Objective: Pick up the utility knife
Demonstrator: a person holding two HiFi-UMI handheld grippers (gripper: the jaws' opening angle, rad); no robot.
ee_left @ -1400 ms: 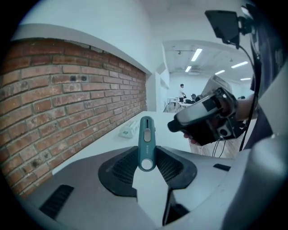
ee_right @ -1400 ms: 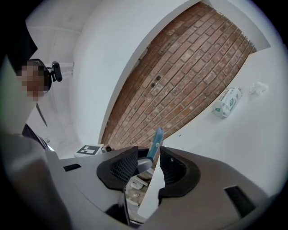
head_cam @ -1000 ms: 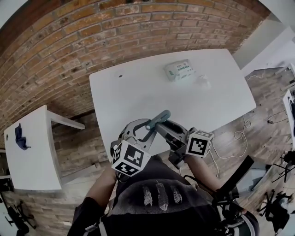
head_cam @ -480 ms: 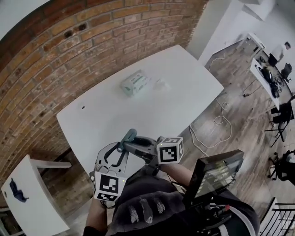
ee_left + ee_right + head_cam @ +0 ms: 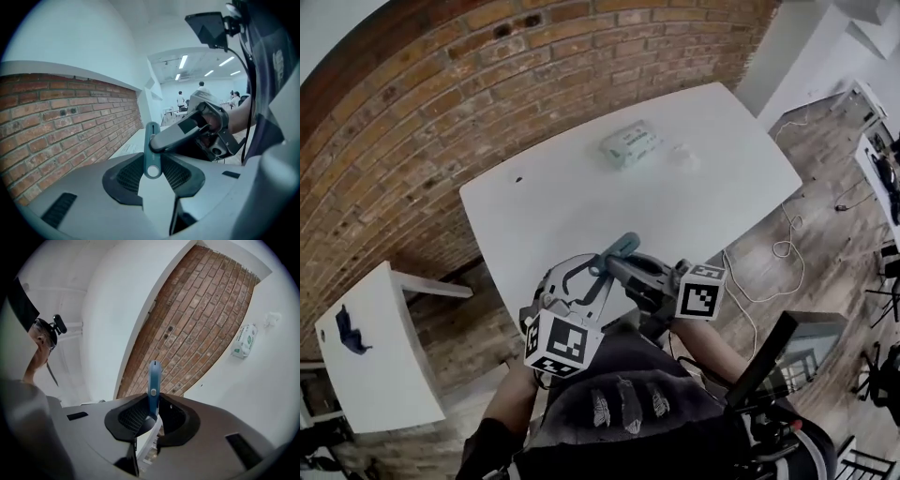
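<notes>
Right gripper (image 5: 151, 401): jaws closed on the utility knife (image 5: 154, 380). The blue body stands up out of the pads, slider button facing the camera, far tip free.

Left gripper (image 5: 152, 161): jaws drawn in to knife width at the butt end, with a pad against each side. Both tongs are on the same knife. In the left gripper view the right gripper's jaw crosses in from the right and clamps the body just past the left pads.

Head view: the knife is off the white table (image 5: 581, 187), held in the air over its near edge in front of the person's torso. It is tilted, with the free end pointing up and right. The marker cubes, left (image 5: 558, 342) and right (image 5: 700, 291), sit low, close to the body.

On the table, well apart from the tongs, a pack of wipes (image 5: 630, 145) lies near the far edge. A crumpled white tissue (image 5: 682, 150) is just beside it.

A brick wall (image 5: 441, 94) runs behind the table. A smaller white table (image 5: 366, 375) at left carries a dark blue item (image 5: 347, 330).
</notes>
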